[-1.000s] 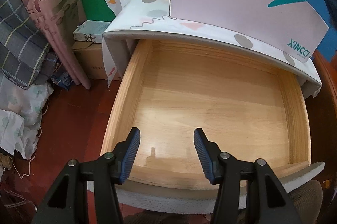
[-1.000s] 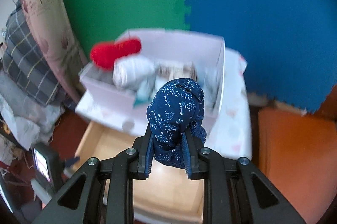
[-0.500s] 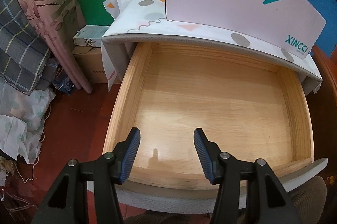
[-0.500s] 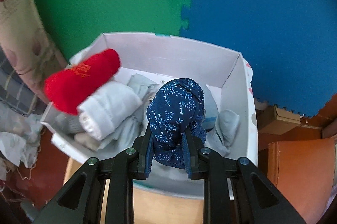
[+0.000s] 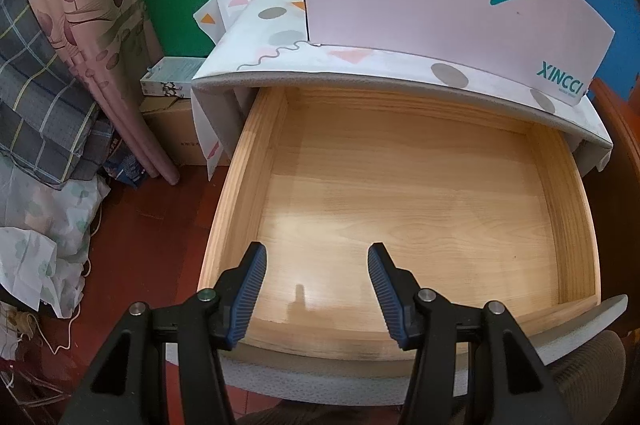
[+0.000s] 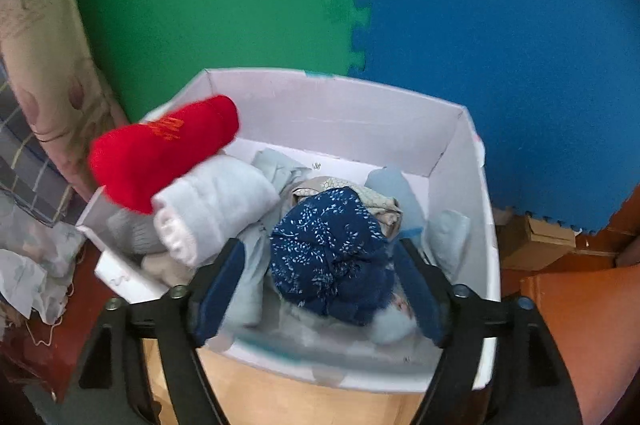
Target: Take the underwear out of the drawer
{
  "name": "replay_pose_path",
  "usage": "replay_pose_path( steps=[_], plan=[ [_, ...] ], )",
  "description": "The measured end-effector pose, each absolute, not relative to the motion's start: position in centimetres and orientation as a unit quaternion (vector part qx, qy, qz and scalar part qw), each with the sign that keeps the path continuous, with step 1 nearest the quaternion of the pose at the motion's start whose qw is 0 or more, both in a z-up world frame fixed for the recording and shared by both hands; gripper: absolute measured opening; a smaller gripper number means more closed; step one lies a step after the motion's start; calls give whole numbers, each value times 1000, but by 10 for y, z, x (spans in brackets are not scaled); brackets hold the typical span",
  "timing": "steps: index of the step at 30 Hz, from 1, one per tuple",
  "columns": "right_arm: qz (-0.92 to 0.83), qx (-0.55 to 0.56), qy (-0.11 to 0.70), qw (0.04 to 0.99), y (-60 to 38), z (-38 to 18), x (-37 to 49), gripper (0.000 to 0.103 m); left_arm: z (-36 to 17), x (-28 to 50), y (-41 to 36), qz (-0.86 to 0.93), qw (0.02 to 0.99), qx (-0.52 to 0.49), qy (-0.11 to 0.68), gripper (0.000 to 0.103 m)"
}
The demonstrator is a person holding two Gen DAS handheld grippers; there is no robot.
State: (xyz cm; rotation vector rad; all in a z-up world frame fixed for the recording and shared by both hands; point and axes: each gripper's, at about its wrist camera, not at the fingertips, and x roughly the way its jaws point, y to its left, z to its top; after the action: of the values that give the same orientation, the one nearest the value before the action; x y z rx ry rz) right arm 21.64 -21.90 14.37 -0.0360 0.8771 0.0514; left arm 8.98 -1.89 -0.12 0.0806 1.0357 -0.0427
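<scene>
The navy floral underwear (image 6: 332, 257) lies in the white box (image 6: 460, 153) on top of the cabinet, among rolled clothes. My right gripper (image 6: 320, 265) is open, its jaws wide on either side of the underwear and apart from it. The wooden drawer (image 5: 248, 161) is pulled out and shows only bare wood inside. My left gripper (image 5: 316, 269) is open and empty above the drawer's front edge. The white box also shows in the left wrist view (image 5: 440, 1).
A red roll (image 6: 160, 153) and a white roll (image 6: 212, 205) sit at the box's left. A patterned cloth (image 5: 272, 25) covers the cabinet top. Bedding and fabric (image 5: 48, 105) pile at the left on the red floor. Cardboard boxes (image 5: 176, 129) stand beside the cabinet.
My right gripper has opened and let go of the navy underwear, which now rests in the white box. The left gripper has barely moved.
</scene>
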Motion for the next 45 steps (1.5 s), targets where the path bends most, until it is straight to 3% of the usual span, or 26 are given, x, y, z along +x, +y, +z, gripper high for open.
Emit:
replay_pose_path(
  steps=[8,16,23,45],
  plan=[
    [21,-8,386,922,-232,140,107,96,5,85,-23,-23,877,45,477,54],
    [6,30,445,895,-236,59,34,99,12,74,-26,-27,887,45,460,54],
    [6,39,456,889,-229,21,24,99,13,64,-30,-26,890,54,451,54],
    [0,53,467,883,-233,11,23,99,15,58,-41,-31,895,83,438,54]
  ],
)
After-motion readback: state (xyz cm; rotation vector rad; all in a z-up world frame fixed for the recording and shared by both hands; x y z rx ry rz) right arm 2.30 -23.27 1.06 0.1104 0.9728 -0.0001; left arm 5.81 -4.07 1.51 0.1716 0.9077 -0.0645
